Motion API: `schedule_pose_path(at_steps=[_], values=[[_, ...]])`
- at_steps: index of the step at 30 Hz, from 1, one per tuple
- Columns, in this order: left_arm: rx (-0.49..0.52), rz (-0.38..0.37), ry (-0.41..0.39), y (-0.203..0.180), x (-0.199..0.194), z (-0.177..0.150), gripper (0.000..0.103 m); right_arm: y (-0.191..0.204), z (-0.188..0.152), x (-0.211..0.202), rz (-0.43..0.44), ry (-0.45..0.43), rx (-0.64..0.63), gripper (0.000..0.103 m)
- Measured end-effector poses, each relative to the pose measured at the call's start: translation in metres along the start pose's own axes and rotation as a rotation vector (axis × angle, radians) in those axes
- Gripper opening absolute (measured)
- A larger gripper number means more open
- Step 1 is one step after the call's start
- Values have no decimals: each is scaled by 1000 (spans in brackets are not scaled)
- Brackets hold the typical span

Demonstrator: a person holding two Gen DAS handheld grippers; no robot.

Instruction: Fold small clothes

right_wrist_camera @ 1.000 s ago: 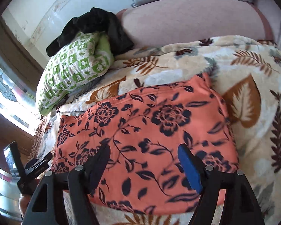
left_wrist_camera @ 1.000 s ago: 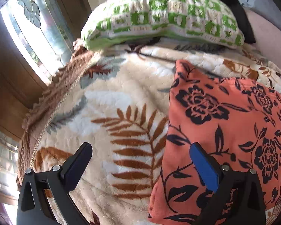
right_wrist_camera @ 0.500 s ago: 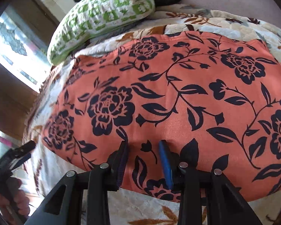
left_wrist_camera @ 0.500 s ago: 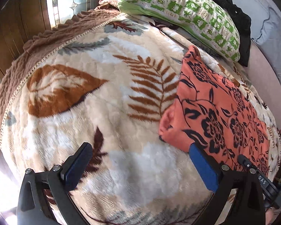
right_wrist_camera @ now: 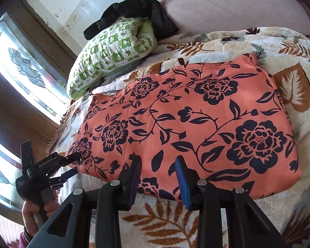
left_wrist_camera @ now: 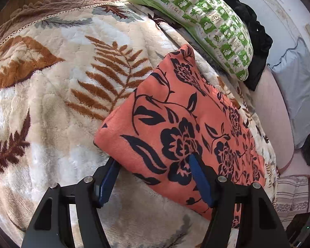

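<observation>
An orange cloth with a black flower print (left_wrist_camera: 175, 124) lies folded flat on a leaf-patterned blanket (left_wrist_camera: 62, 103); it also shows in the right wrist view (right_wrist_camera: 196, 124). My left gripper (left_wrist_camera: 153, 177) is partly open, its fingers astride the cloth's near left corner, one pad under the edge and one on top. It shows from the side in the right wrist view (right_wrist_camera: 72, 165). My right gripper (right_wrist_camera: 158, 177) is partly open, its fingers resting over the cloth's near edge, not pinching it.
A green-and-white pillow (left_wrist_camera: 196, 14) and a black garment (left_wrist_camera: 254, 37) lie at the bed's far end. A grey pillow (left_wrist_camera: 299, 95) and pink sheet (right_wrist_camera: 237, 12) lie beyond. A window (right_wrist_camera: 20, 68) stands left of the bed.
My left gripper has moved in onto the cloth's corner and narrowed. My right gripper narrowed, then opened a little and drew back to the near edge.
</observation>
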State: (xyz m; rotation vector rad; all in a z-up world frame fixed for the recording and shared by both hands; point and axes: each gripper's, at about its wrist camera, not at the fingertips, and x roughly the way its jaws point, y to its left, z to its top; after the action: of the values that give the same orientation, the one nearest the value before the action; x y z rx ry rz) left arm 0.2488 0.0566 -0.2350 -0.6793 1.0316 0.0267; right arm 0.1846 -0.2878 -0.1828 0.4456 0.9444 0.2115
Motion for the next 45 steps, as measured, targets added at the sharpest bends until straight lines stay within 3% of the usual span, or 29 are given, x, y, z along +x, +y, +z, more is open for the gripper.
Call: schedule_pose_path(at_steps=[1,2,3,5,7,8,10,11,12,14,16,17,18,21,28,34,39,42,45], values=[[3,4,-3,-2,2,1,69,0,1,1,13,-4,8,37],[9,6,-12,-5,4,2,59,0,3,5,24,-4,20,37],[16,4,-27,-7,5,2,41,-1,4,8,31,-3,33,37],[36,2,-59,-13,5,2,33,-2,5,17,31,13,54,37],[62,9,-79,-19,8,1,33,-2,6,23,21,29,64,37],[66,13,-84,-20,10,0,34,-2,6,25,22,30,68,37],[46,5,-97,-19,12,-1,51,-2,7,24,21,22,70,37],[17,-9,-93,-19,14,0,72,-3,7,23,23,17,73,37],[-21,-19,-92,-18,16,0,83,-4,7,22,26,14,80,37],[-64,6,-82,-19,24,3,84,-9,7,20,31,16,98,37],[-42,53,-73,-28,28,7,82,-12,8,19,18,14,101,37],[-25,65,-83,-32,27,7,67,-14,9,18,10,12,102,37],[0,95,-87,-35,28,7,45,-16,10,16,7,8,103,37],[47,82,-102,-38,28,6,25,-23,14,10,7,-14,132,37],[146,52,-170,-54,5,2,18,-36,22,4,-2,-36,179,37],[323,-26,-270,-94,-34,-5,17,-46,24,7,-20,-33,192,37],[453,-97,-344,-106,-52,-21,17,-48,27,5,22,0,182,37],[439,-112,-350,-91,-48,-24,17,-40,35,10,61,49,164,40],[326,-113,-280,-67,-32,-17,17,-16,63,27,63,137,123,39]])
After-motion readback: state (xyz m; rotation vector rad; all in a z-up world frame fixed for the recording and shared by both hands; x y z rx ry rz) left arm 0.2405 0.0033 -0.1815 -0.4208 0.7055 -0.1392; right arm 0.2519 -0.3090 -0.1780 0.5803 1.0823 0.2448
